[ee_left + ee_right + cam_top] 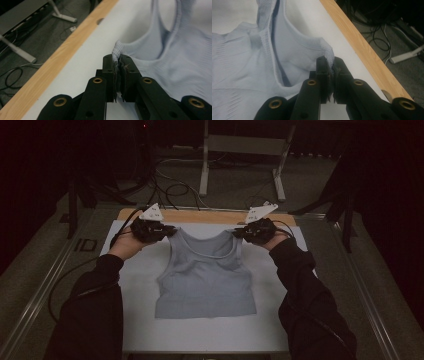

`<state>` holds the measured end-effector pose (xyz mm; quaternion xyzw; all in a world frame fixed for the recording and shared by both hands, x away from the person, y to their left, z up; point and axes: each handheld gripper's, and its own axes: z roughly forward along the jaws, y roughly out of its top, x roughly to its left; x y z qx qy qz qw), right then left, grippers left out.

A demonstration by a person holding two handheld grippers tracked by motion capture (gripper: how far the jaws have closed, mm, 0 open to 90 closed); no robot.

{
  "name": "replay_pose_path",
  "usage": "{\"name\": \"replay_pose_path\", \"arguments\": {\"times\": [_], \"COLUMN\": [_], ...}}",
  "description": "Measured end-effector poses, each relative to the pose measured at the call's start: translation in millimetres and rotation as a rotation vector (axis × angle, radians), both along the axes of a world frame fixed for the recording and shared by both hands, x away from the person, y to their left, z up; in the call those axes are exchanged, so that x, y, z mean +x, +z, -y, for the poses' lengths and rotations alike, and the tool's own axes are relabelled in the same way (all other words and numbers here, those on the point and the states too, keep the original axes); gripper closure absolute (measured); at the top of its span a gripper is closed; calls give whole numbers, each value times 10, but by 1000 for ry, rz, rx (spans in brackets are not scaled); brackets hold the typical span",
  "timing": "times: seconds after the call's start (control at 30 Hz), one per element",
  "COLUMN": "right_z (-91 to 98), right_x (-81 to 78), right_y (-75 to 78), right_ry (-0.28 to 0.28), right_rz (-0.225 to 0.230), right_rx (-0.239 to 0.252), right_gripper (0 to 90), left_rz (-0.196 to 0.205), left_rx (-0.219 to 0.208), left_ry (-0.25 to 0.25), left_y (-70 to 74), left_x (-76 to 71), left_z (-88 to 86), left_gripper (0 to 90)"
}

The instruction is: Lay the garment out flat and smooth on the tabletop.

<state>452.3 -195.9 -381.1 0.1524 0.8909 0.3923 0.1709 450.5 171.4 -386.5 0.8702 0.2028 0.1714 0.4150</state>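
A pale blue-grey sleeveless crop top (205,280) lies front-up on the white table top (140,270), hem toward the person. My left gripper (167,231) is shut on the top's left shoulder strap (117,51); the ribbed strap end is pinched between the black jaws of that gripper (118,60). My right gripper (239,234) is shut on the right shoulder strap (327,51), whose knit edge pokes out above the closed jaws of the gripper (331,62). Both straps are pulled outward and slightly raised off the table.
A light wooden strip (210,216) runs along the table's far edge. Beyond it are a grey floor, loose black cables (172,187) and a metal stand's legs (240,165). Metal rails (45,290) flank the table. Dark sleeves (310,300) enter from the bottom.
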Motion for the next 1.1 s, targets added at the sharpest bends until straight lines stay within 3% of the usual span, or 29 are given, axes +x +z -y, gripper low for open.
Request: {"name": "replay_pose_path", "arguments": {"times": [0.07,0.13,0.23,0.3,0.37,0.4,0.43,0.53,0.6,0.63,0.73,0.9,1.0,1.03,1.1], "right_z": [-11,-35,-47,-38,-35,-35,-27,-23,-18,-32,-60,-110,-124,-135,-152], "right_x": [48,198,342,394,399,392,386,354,348,310,259,167,131,103,77], "right_y": [-5,-27,-63,-61,-57,-53,-55,-80,-89,-107,-122,-146,-180,-218,-267], "right_ry": [-16,-58,-137,-184,-190,-199,-199,-191,-184,-190,-173,-159,-152,-147,-157], "right_rz": [-9,-32,-25,-39,-40,-33,-54,-77,-85,-81,-89,-75,-70,-81,-84], "right_rx": [-7,10,48,86,102,110,137,178,189,196,202,205,208,218,220], "right_gripper": [849,826,524,375,339,339,214,135,135,132,132,135,135,132,128], "left_rz": [-3,-3,-44,-44,-56,-56,-61,-63,-63,-77,-81,-88,-86,-85,-65], "left_rx": [-22,-61,-73,-93,-102,-102,-120,-113,-113,-133,-160,-175,-178,-186,-176], "left_ry": [21,96,198,201,191,191,189,162,162,136,118,97,93,56,59], "left_y": [-17,-59,-75,-60,-55,-55,-66,-97,-97,-115,-126,-181,-197,-236,-262], "left_x": [58,224,349,335,321,321,246,164,164,80,-11,-148,-179,-244,-290], "left_z": [6,23,8,3,4,4,32,84,84,118,147,202,212,240,267], "left_gripper": [830,759,402,277,169,169,154,143,143,132,131,132,132,144,161]}}
